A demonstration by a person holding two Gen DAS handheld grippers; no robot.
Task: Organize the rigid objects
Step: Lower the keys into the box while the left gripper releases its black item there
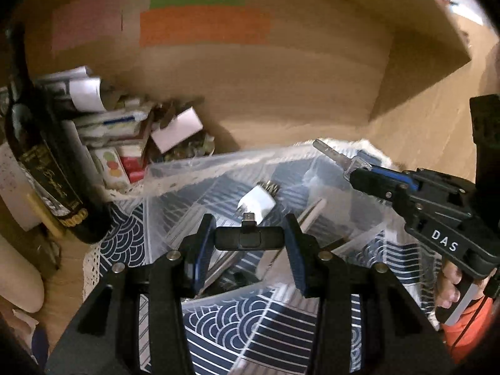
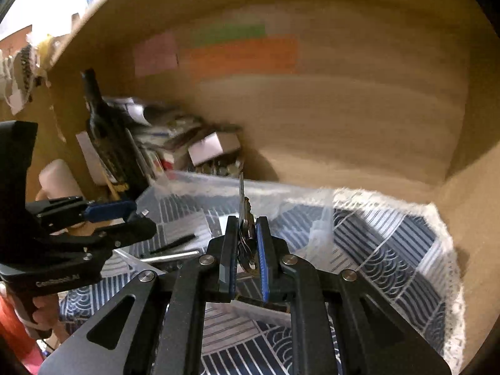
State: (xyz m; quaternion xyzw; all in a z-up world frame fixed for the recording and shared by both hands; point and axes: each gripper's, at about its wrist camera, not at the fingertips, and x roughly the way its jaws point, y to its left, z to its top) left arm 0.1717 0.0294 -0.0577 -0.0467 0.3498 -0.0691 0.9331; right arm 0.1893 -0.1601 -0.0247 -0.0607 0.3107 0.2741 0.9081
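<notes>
My left gripper (image 1: 249, 238) is shut on a small black adapter (image 1: 249, 237) with a plug tip pointing forward, held above a clear plastic organizer box (image 1: 175, 172). A white charger plug (image 1: 257, 201) lies in the box just ahead of it. My right gripper (image 2: 247, 228) is shut on a bunch of keys (image 2: 245, 215), with one silver key blade pointing up. In the left wrist view the right gripper (image 1: 353, 172) is at the right with the silver key (image 1: 328, 151) sticking out over the box's far rim. The left gripper (image 2: 140, 215) shows at the left in the right wrist view.
The box sits on a blue wave-patterned cloth (image 2: 390, 250) on a wooden desk with a wooden back wall (image 1: 281, 78). A dark wine bottle (image 1: 40, 162) and a pile of papers and small boxes (image 1: 125, 131) stand at the left. Pens (image 2: 172, 243) lie in the box.
</notes>
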